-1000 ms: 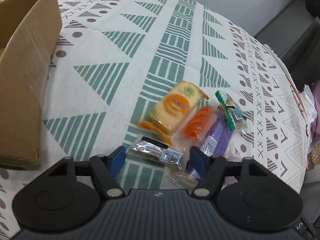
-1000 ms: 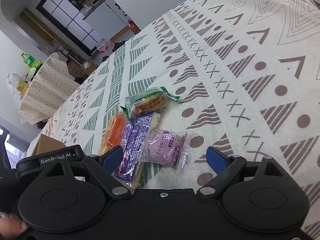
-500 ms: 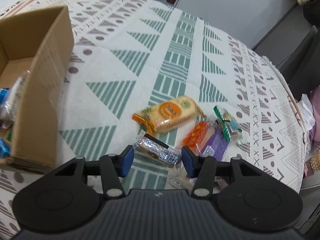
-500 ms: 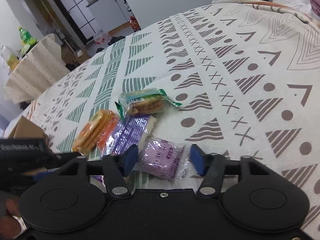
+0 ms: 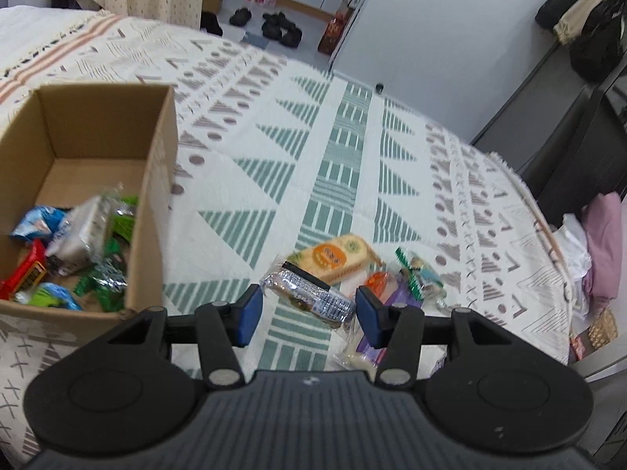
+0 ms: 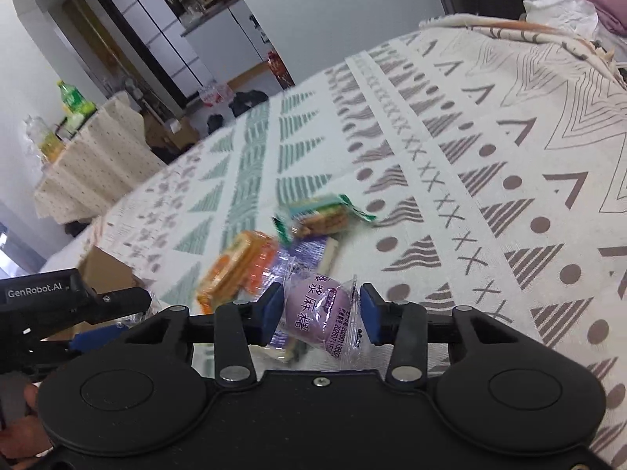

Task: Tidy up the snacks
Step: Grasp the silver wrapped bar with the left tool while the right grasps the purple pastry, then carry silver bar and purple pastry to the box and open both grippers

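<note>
My left gripper [image 5: 305, 313] is shut on a silver-and-black wrapped snack bar [image 5: 307, 293], held off the cloth. My right gripper [image 6: 320, 309] is shut on a round purple mochi packet [image 6: 321, 313], lifted above the table. On the patterned cloth lie a yellow-orange cracker pack [image 5: 333, 260], an orange biscuit pack [image 6: 239, 270], a purple flat packet [image 6: 309, 252] and a green-edged biscuit pack [image 6: 323, 215]. A cardboard box [image 5: 154, 180] at the left holds several snacks [image 5: 74, 246].
The table edge curves off at the right [image 5: 548, 235], with pink cloth [image 5: 603, 246] beyond. The left gripper's body [image 6: 58, 305] shows at the left in the right wrist view. Shoes [image 5: 274, 25] lie on the floor past the far edge.
Both grippers closed on their snacks and lifted them. The left view pulled back and up, and the box interior came into sight. The mochi packet rose between the right fingers.
</note>
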A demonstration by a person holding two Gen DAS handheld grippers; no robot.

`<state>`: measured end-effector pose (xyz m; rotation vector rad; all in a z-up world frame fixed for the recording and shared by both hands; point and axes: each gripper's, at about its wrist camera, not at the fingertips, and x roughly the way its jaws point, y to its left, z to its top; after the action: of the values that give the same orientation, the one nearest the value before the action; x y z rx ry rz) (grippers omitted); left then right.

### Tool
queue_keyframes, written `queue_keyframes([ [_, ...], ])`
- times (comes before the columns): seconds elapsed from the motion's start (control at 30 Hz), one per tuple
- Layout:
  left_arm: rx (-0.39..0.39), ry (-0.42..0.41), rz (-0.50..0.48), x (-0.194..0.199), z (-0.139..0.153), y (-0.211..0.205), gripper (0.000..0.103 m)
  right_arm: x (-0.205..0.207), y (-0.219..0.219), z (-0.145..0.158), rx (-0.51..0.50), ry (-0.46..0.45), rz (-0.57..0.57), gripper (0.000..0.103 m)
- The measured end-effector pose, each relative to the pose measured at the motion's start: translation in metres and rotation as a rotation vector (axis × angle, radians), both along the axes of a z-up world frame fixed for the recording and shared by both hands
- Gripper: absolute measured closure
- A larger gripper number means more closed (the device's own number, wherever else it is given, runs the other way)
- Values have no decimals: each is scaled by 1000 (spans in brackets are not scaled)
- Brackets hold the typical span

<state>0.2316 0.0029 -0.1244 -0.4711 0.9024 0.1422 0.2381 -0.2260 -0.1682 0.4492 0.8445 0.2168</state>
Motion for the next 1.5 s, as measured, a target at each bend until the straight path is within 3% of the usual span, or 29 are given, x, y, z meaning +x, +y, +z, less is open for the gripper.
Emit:
queue_keyframes([
  [0.63,-31,-125,159,-34,47,61,52,-17,66,78,43,-139,100,61],
  [1.5,-101,-90,380,-49,47,163,52,-14,177,96,25,-163,232,61],
])
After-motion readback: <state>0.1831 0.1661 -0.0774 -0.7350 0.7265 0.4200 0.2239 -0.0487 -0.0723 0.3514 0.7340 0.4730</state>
